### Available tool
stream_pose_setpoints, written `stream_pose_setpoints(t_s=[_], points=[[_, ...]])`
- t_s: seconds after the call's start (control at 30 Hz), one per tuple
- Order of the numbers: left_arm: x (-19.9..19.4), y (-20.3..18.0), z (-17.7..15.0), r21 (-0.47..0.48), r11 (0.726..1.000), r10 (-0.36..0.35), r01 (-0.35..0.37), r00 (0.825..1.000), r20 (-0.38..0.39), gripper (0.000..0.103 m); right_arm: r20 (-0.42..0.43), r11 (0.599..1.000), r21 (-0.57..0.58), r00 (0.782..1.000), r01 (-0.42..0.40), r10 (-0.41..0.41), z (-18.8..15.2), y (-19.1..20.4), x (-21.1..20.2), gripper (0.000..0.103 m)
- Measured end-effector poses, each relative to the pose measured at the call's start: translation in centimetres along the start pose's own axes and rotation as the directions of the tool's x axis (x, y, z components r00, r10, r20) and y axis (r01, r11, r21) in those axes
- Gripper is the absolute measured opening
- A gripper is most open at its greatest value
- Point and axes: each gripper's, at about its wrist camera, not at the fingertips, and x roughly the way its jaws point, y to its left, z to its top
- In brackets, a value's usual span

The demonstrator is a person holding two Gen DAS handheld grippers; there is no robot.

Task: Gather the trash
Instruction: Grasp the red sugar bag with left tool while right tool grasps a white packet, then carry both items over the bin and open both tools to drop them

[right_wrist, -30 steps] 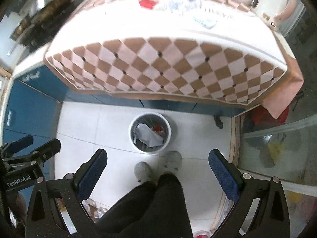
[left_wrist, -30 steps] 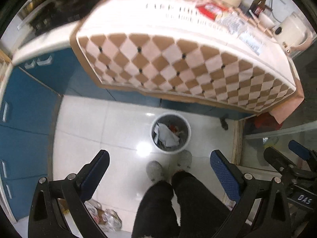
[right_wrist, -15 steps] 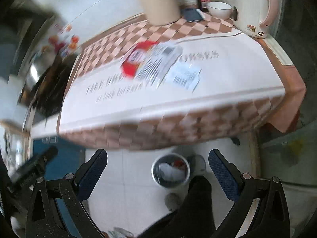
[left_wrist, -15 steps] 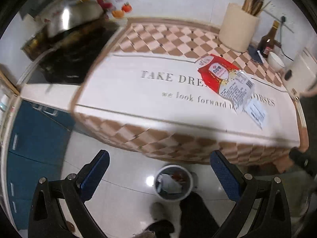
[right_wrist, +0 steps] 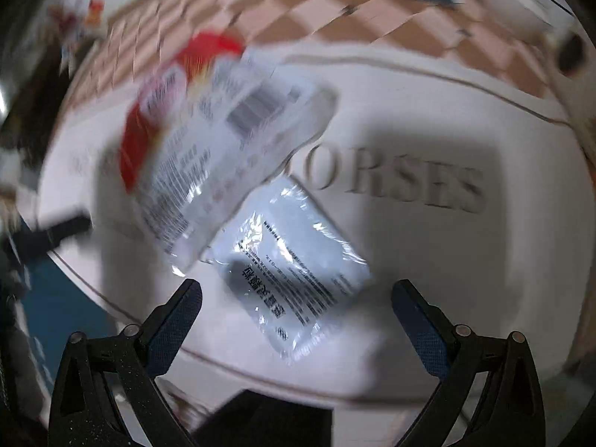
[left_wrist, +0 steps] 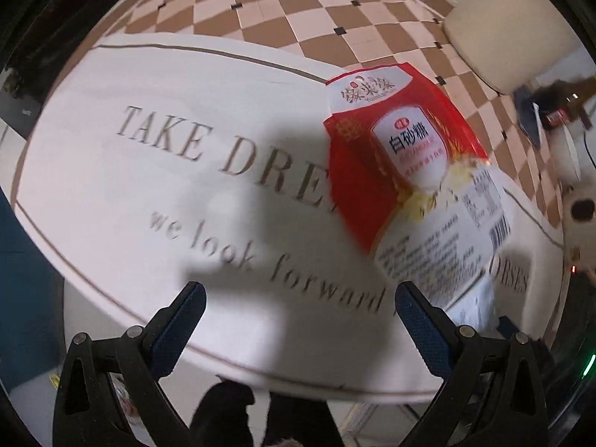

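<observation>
Only the right view catches a clear plastic packet [right_wrist: 294, 279] lying on the tabletop [right_wrist: 428, 260] between the right hand-held gripper [right_wrist: 296, 309]'s spread jaws. Left hand-held gripper [left_wrist: 298, 313] gapes too, empty, red sugar bag [left_wrist: 395, 171] just ahead-right. Two wrappers, overlapping.

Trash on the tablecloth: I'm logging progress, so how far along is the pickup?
Nothing looks collected in these views. The red sugar bag and the clear printed pouch both lie on the tablecloth. The left hand-held gripper and right hand-held gripper hover open and empty. Both wrappers remain to be grasped.
</observation>
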Motion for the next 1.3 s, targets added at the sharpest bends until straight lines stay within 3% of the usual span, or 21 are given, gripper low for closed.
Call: stream_pose_setpoints(t_s=[0.1,0.13,0.17,0.2,0.3,0.4,0.43,0.5,0.53,0.73,0.9,1.07,1.3], points=[[0.8,-1.2,1.2,-0.029,0.999,-0.032,0.032,0.999,-0.016,0.103,0.07,0.988,-0.099,0.992,0.114,-0.107,-0.3,2.0,0.2,0.088],[1.1,-1.7,1.6,-0.034,0.999,-0.039,0.039,0.999,-0.02,0.103,0.096,0.988,-0.103,0.989,0.119,-0.109,-0.3,2.1,-0.3,0.07],[1.4,-2.2,1.9,-0.037,0.998,-0.049,0.048,0.999,-0.023,0.103,0.122,0.985,-0.112,0.986,0.128,-0.114,-0.3,2.0,-0.9,0.029],[1.7,-2.8,2.3,-0.04,0.998,-0.055,0.054,0.998,-0.03,0.103,0.128,0.983,-0.115,0.984,0.14,-0.125,-0.3,1.9,-1.2,0.003],[3.1,-4.8,3.5,-0.044,0.998,-0.046,0.043,0.997,-0.054,0.097,0.092,0.997,-0.053,0.995,0.05,-0.045,0.2,-0.6,-1.9,0.004],[3.2,-6.6,4.3,-0.009,1.0,0.03,-0.03,1.0,-0.011,0.09,0.096,0.999,0.039,0.995,0.0,-0.003,0.5,-3.6,-3.4,0.004],[3.3,-7.2,4.6,0.007,0.998,0.068,-0.068,0.998,0.0,0.082,0.101,0.997,0.073,0.995,-0.02,0.012,0.7,-4.6,-3.9,0.004],[2.8,-8.0,4.8,0.036,0.992,0.118,-0.119,0.992,0.034,0.043,0.135,0.987,0.143,0.989,-0.071,0.051,2.0,-6.7,-4.9,0.004],[2.4,-8.3,5.0,0.057,0.991,0.114,-0.117,0.992,0.057,0.003,0.152,0.981,0.167,0.986,-0.093,0.067,2.6,-7.4,-5.3,0.004],[0.2,-7.3,5.2,0.082,0.994,0.067,-0.076,0.993,0.098,0.003,0.239,0.954,0.243,0.964,-0.178,0.119,7.6,-9.6,-6.1,0.004],[-5.9,-5.7,3.8,0.111,0.993,0.016,-0.04,0.977,0.212,0.003,0.272,0.936,0.262,0.948,-0.236,0.163,9.9,-9.8,-5.6,0.004],[-10.8,-3.3,2.5,0.146,0.989,-0.009,-0.037,0.954,0.301,0.003,0.29,0.924,0.267,0.937,-0.275,0.195,8.0,-8.6,-6.5,0.004],[-15.4,4.4,-2.5,0.176,0.984,-0.042,-0.024,0.932,0.361,0.003,0.307,0.921,0.256,0.928,-0.293,0.21,0.5,-4.1,-9.5,0.004]])
